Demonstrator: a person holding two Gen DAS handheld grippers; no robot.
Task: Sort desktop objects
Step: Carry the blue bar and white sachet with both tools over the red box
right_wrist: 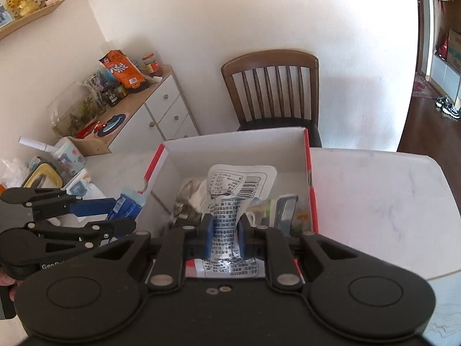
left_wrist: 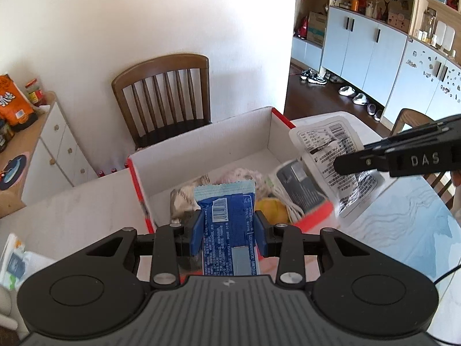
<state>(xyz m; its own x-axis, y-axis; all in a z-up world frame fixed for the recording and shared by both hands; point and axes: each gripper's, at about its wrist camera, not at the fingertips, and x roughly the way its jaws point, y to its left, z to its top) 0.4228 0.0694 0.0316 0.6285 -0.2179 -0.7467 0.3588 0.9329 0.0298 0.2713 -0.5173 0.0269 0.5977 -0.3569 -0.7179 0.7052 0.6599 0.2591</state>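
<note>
A blue bar wrapper (left_wrist: 227, 230) is held between the blue pads of the left hand-held gripper (left_wrist: 227, 232), the jaws closed narrowly on its sides. The wrapper is long and flat, dark blue with white print and a barcode near the top; its far end is a pale, serrated seal, and a grey panel is seen on its near part. It is carried above the near edge of the box (left_wrist: 201, 144), which stands on the pale marbled counter (left_wrist: 403, 230). A white pouch (right_wrist: 230, 222) is pinched in the right hand-held gripper (right_wrist: 225, 238), the jaws drawn almost together on the crumpled film. The pouch is glossy and silvery-white, covered in dense black print, with a large barcode on its rounded far end; it is creased sharply where the pads press it. It hangs over the box's interior. The box is white inside with red edges, and other items are seen lying in it: a yellow object (left_wrist: 272, 209), a white cable (left_wrist: 288, 204) and a dark grey packet (left_wrist: 299, 187); what else lies there cannot be told. In the left view, the right hand-held gripper is seen at the right with the pouch blurred. A wooden chair (right_wrist: 273, 89) stands behind the box against a white wall.
</note>
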